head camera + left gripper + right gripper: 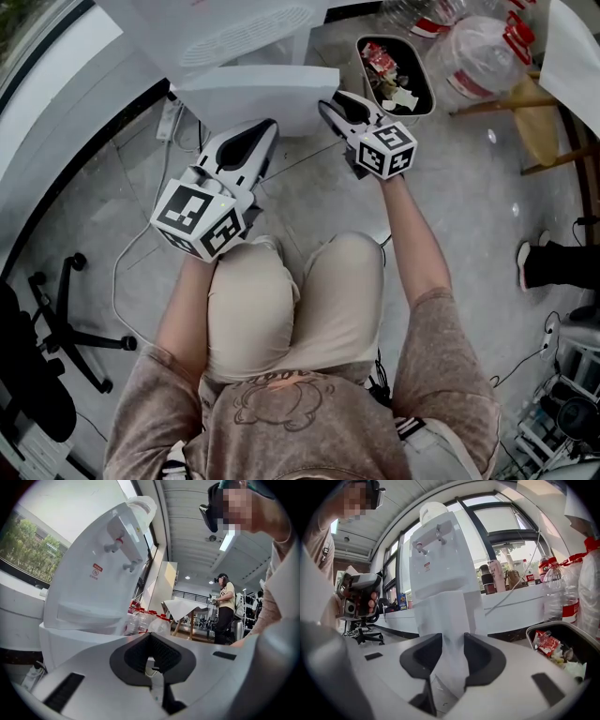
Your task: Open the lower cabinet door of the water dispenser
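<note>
The white water dispenser (234, 33) stands at the top of the head view and rises ahead in the left gripper view (98, 573) and the right gripper view (440, 559). Its lower cabinet door (253, 94) is swung out toward me. My right gripper (326, 105) is at the door's right edge. The right gripper view shows the door (452, 616) edge-on between the dark pads (422, 660), filling the gap of the right gripper (452, 653). My left gripper (267, 127) is held level below the door, its jaws (150, 637) together with nothing between them.
A bin of rubbish (427, 89) stands right of the dispenser, also in the right gripper view (576, 644). Large water bottles (478, 47) and a wooden table (534, 122) lie further right. A power strip (169, 117) and an office chair (56, 328) are at the left. Another person (227, 606) stands far off.
</note>
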Demonstrator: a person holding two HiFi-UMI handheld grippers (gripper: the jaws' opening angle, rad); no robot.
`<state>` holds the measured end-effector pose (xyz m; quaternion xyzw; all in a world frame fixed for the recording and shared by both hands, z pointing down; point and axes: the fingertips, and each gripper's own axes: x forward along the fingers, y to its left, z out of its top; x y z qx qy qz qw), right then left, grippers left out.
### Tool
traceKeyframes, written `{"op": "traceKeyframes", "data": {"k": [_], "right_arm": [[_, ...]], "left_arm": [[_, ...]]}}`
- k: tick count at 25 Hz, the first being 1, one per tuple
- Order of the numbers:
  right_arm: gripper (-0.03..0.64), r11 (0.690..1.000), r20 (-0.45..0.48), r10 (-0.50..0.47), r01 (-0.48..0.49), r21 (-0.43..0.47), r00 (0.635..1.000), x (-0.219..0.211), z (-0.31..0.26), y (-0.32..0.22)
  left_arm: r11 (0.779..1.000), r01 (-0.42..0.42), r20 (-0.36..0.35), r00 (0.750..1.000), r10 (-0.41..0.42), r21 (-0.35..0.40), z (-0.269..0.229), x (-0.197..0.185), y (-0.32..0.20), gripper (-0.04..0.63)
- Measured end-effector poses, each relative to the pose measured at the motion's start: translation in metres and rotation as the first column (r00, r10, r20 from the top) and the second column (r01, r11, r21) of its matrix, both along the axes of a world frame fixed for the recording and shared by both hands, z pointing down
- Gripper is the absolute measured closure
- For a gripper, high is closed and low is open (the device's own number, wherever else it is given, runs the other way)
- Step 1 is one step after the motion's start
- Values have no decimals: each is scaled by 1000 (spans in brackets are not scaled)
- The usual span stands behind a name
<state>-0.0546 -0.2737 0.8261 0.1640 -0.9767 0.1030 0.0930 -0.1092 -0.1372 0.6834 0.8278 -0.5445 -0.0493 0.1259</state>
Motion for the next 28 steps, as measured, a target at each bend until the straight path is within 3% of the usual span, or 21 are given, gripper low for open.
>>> {"op": "traceKeyframes", "data": {"k": [19,28], "right_arm": [[505,989,-31,-145,145,5,989,20,3,85],[523,967,-25,-256,256,-19,966,20,2,120]], "left_arm": [[1000,-2,8,1000,2,11,-9,9,11,578],[1000,-2,3,1000,1,19,-14,12,16,578]]}}
